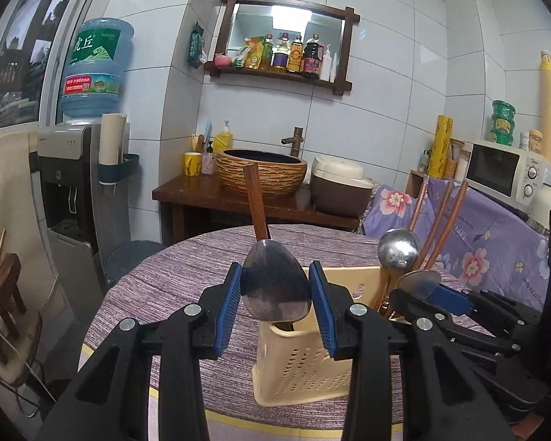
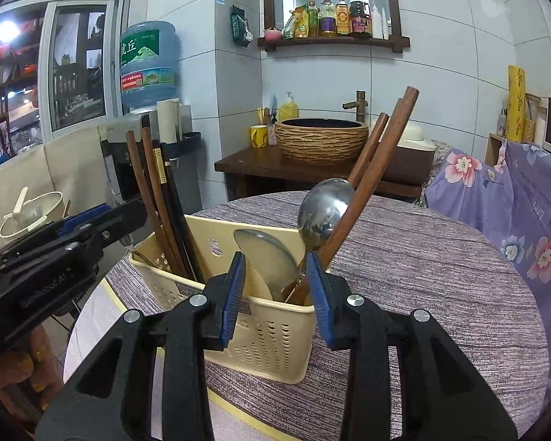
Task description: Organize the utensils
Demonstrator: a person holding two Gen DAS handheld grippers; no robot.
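Observation:
A cream perforated utensil holder (image 1: 305, 367) (image 2: 268, 330) stands on the round table. My left gripper (image 1: 275, 268) is shut on a steel spoon (image 1: 275, 286), bowl up, its handle going down into the holder's left compartment. From the right wrist view the left gripper (image 2: 103, 217) is beside dark chopsticks (image 2: 158, 198) standing there. My right gripper (image 2: 275, 257) (image 1: 437, 290) is shut on a second steel spoon (image 2: 264, 257) (image 1: 420, 281) over the right compartment. A third spoon (image 2: 325, 213) (image 1: 398, 250) and brown wooden chopsticks (image 2: 378, 161) (image 1: 448, 213) lean in that compartment.
The table carries a purple striped cloth (image 2: 440, 275). Behind it are a wooden counter with a woven basin (image 1: 260, 176), a water dispenser (image 1: 73, 183) at left, and a flower-patterned cover (image 1: 496, 242) under a microwave (image 1: 503, 172) at right. A chair (image 1: 3, 286) stands at far left.

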